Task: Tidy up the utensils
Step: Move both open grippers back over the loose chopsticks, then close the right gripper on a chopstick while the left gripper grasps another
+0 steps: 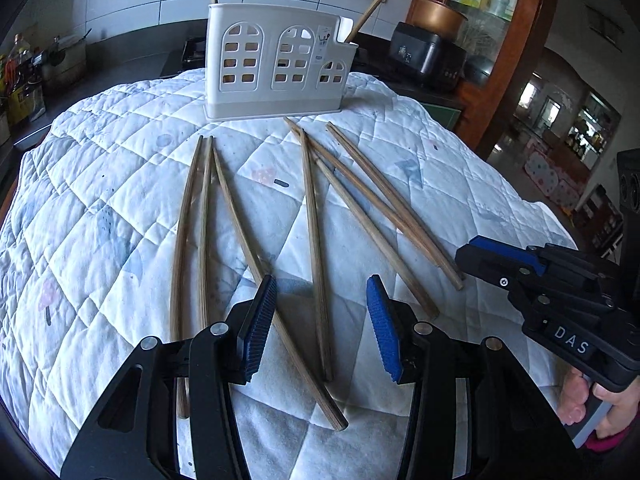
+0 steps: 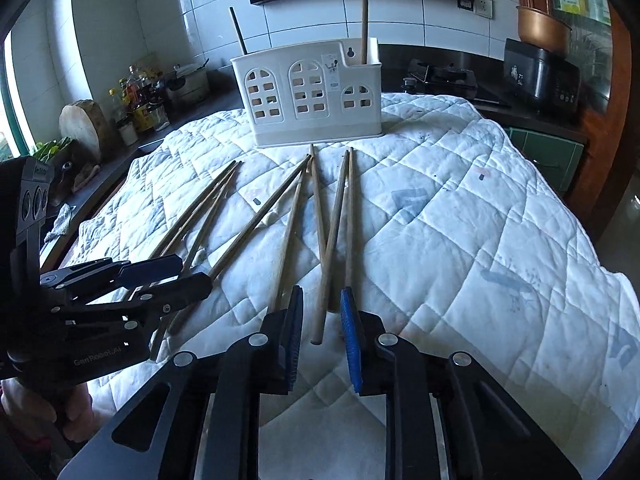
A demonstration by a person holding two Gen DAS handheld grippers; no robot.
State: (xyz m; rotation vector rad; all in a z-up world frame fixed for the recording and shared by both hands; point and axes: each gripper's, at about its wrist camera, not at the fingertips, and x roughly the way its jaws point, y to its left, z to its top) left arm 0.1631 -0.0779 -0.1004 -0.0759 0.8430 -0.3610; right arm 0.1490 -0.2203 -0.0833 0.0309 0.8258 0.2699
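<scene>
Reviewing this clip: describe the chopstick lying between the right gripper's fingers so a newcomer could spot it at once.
Start at the white utensil holder standing on the quilted cloth. Loose wooden chopsticks fan out in front of it toward the cameras. The one meant lies with its thick round end nearest the right gripper, between the blue pads; it crosses a neighbouring stick, unlike the left group.

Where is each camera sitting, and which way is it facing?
Left wrist: on the left tool, angled down at chopsticks on the quilt, holder beyond; the right tool and a hand show.
Right wrist: on the right tool, same direction; the left tool shows.
Shared: chopsticks, holder, quilt.
</scene>
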